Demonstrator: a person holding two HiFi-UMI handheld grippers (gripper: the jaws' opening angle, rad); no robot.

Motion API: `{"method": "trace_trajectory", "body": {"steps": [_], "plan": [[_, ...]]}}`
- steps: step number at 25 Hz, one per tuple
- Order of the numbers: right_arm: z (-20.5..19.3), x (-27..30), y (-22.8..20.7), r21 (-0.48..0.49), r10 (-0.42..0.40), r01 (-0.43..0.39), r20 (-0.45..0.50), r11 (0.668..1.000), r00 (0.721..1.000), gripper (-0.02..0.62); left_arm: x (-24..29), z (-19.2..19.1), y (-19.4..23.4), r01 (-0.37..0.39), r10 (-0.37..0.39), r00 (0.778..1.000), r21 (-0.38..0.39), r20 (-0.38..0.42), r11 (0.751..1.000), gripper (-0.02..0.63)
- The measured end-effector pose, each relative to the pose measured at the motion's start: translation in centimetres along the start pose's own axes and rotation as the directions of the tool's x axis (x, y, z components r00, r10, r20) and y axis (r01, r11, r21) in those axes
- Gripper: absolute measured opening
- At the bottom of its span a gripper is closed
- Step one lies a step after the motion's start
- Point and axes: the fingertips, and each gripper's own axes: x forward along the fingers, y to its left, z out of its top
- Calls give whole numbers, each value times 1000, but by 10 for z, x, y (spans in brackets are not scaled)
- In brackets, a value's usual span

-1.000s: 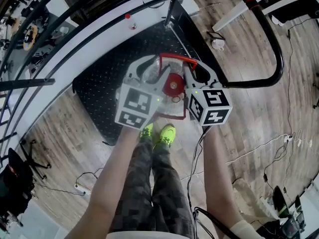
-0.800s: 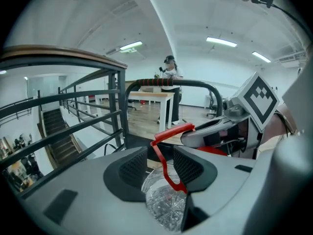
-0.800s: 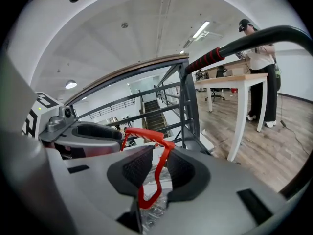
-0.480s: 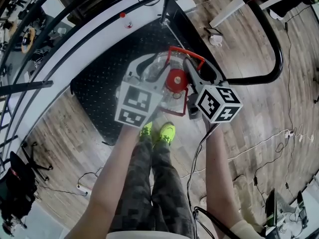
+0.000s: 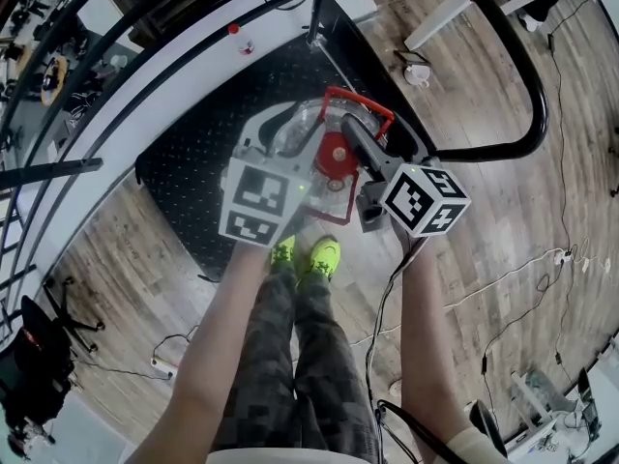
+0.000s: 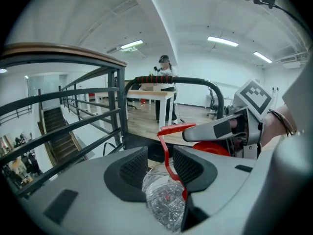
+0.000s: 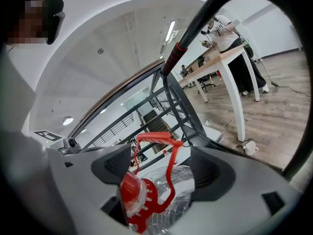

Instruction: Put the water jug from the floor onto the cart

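Note:
The water jug [image 5: 302,124], clear with a red cap [image 5: 336,158] and a red carry handle [image 5: 360,106], stands on the cart's black deck [image 5: 198,167]. My left gripper [image 5: 285,148] comes at it from the near left. In the left gripper view its pads press the jug's clear shoulder [image 6: 164,202], and the left gripper [image 6: 160,165] is shut on it. My right gripper [image 5: 363,141] reaches in from the near right; its jaws have just been opening. In the right gripper view the cap [image 7: 131,199] and handle [image 7: 155,139] sit loose between the wide jaws of the right gripper [image 7: 161,169].
The cart's black push bar [image 5: 538,104] curves round the right side. A metal railing [image 5: 87,75] and stairwell lie to the left. Cables [image 5: 503,288] trail over the wood floor, with a white mug [image 5: 418,75] and table legs [image 5: 455,13] beyond. My shoes [image 5: 309,257] stand at the deck's near edge.
The right gripper has rolled, its marker cube turning, and its jaws have opened off the red handle. The jug and left gripper have stayed put on the cart.

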Motion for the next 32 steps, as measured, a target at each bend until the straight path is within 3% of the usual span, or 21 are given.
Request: {"method": "trace_trajectory", "body": {"steps": [7,14,19,27,28,30,32], "plan": [[7,-5,-1,40,24,-25,36,999,999,336,-1,-1,0,-12,12,1000,-5,5,1000,155],[11,-15,8,-133,-12,14,11,991,1000,336,-6,6,-1,-18,18,1000,4,17,1000,155],[18,-31,12,-185,-46,52,36,981,998,336,-11,16,-4,-13,12,999,11,31,1000,155],[23,-47,30,-316,-50,55,25,947,998,323,-24,41,-16,-12,6,999,125,46,992,153],[25,-50,34,-323,-44,53,34,945,998,280,-26,44,-19,-5,-2,999,127,51,992,153],[28,-56,44,-336,-25,39,44,941,999,108,-30,48,-26,16,-23,998,122,59,992,133],[29,-59,56,-341,7,9,44,940,999,76,-36,51,-32,37,-46,997,122,70,992,61]]}}
